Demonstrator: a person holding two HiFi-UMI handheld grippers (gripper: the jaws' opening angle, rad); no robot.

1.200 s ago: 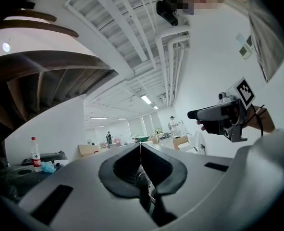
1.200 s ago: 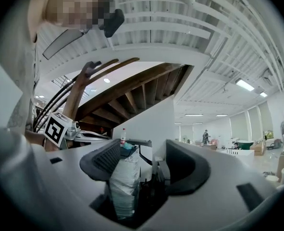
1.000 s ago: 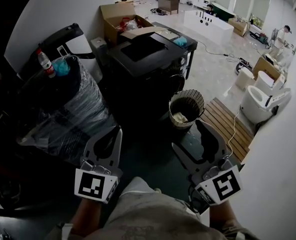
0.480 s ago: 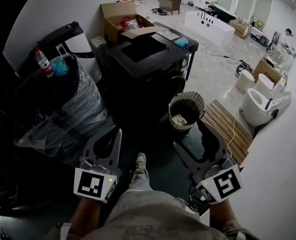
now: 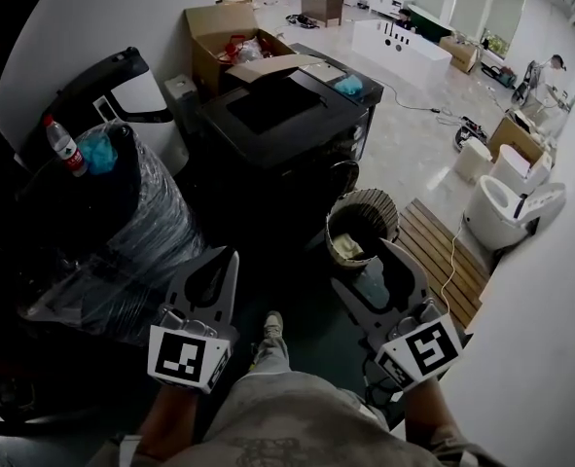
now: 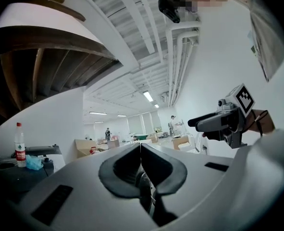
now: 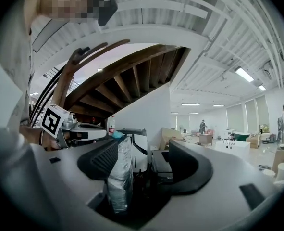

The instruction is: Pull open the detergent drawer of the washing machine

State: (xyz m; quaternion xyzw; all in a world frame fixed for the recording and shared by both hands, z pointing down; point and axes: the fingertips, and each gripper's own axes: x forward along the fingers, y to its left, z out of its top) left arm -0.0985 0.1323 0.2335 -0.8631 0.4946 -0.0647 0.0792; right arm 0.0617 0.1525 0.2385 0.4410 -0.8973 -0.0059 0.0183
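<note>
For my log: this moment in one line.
left tongs: shut, empty | right tongs: open, empty | washing machine: not reached

Seen from above: two grippers, the left gripper (image 5: 225, 257) and the right gripper (image 5: 365, 266); one dark washing machine (image 5: 277, 107); one woven basket (image 5: 362, 212); one film-wrapped appliance (image 5: 136, 224); one red-capped bottle (image 5: 61, 145); one open cardboard box (image 5: 219, 25); one white bathtub (image 5: 406, 49); one slatted wooden mat (image 5: 441, 243); one person (image 5: 556, 64) at far right.

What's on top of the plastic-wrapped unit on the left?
A clear bottle with a red label stands on it, beside a crumpled blue item. The wrapped unit itself is dark under the film; what it is cannot be told.
</note>
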